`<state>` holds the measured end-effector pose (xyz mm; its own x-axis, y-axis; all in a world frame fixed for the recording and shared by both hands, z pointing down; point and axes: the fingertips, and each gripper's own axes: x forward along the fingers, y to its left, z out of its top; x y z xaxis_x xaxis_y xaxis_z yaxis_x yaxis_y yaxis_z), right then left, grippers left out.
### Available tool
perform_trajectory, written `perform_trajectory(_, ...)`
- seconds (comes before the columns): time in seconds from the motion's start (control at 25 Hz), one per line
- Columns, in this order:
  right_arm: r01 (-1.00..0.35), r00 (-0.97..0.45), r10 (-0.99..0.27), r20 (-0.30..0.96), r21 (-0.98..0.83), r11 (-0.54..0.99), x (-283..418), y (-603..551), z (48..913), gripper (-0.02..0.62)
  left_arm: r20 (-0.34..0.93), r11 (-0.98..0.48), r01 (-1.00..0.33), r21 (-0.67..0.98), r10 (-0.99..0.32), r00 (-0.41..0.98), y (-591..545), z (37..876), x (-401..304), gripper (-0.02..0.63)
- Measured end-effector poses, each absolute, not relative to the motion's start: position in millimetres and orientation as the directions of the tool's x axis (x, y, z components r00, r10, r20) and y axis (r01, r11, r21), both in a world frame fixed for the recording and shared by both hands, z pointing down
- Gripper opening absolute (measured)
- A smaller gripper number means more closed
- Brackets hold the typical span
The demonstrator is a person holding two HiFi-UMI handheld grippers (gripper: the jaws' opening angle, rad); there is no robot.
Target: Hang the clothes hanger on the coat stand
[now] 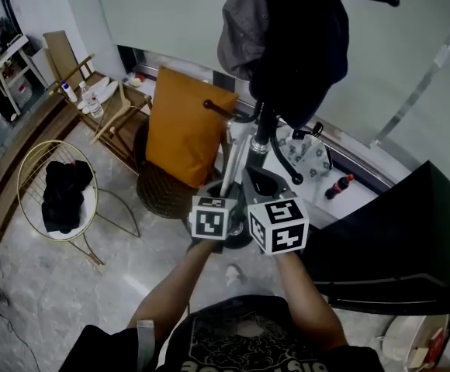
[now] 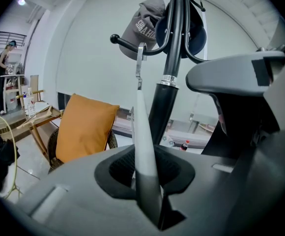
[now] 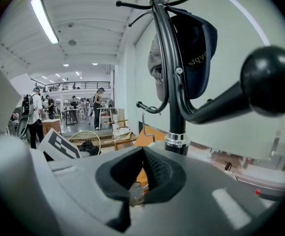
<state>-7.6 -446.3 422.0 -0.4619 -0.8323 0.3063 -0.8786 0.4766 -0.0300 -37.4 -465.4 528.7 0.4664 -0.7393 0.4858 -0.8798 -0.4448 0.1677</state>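
Gripping the white clothes hanger upright, the left claw holds its metal hook at the coat stand's curved arm for hanging, right claw nearly closed alongside.

A large workshop hall is shown. Strip lights, a mezzanine railing and people at far desks are seen.

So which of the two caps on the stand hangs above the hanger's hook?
The grey cap, with pale lettering; the dark navy cap hangs off to its right.
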Motion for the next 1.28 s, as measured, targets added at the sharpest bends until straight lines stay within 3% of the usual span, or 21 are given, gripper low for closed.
perform_trajectory(1.08, -0.876, -0.466, -0.826, 0.316, -0.035, 0.481, -4.4, -447.0, 427.3, 0.000, 0.454, -0.462, -0.865, 0.195, -0.740, 0.497, -471.2, 532.1, -36.9, 0.084)
perform_trajectory(1.28, -0.875, -0.469, -0.824, 0.318, -0.040, 0.483, -4.5, -446.0, 428.3, 0.000, 0.425, -0.444, -0.884, 0.149, -0.778, 0.462, -471.1, 525.0, -42.9, 0.109)
